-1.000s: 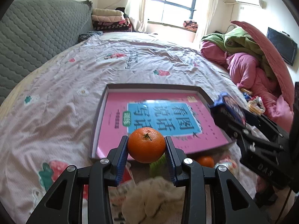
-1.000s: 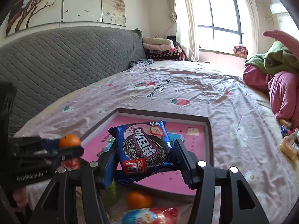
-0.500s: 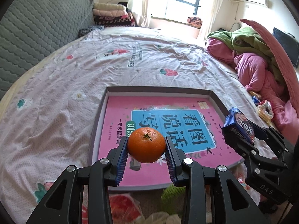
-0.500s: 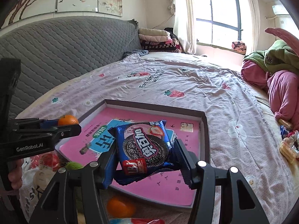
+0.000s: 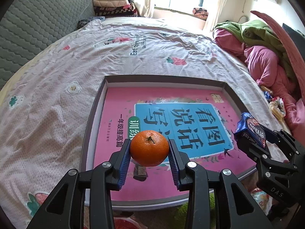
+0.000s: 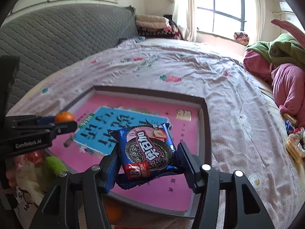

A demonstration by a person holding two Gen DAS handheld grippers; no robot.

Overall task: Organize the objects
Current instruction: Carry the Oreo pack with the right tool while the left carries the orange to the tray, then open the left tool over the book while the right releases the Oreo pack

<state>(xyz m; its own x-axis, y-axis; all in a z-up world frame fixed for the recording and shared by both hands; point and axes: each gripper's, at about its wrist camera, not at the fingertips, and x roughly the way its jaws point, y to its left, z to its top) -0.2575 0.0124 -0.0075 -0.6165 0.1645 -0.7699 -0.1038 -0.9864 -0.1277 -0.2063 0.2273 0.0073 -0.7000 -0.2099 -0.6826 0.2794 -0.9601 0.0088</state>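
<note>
We've got the left gripper [image 5: 149, 148] pinching the mandarin [image 5: 149, 148], the right gripper [image 6: 147, 153] pinching the blue cookie packet [image 6: 146, 148]. We hold both above the shallow tray [image 5: 91, 126] with the pink book [image 5: 122, 103], on the bed [image 5: 57, 76].

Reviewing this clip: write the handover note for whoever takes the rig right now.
Left gripper: shut on the orange, held above the tray's near part.
Right gripper: shut on the blue cookie packet, over the tray.
Tray lies on the bed, holding only a pink book.
Done: both items picked up.
Left: set both in the tray; another orange and snack packets wait beside its near edge.
</note>
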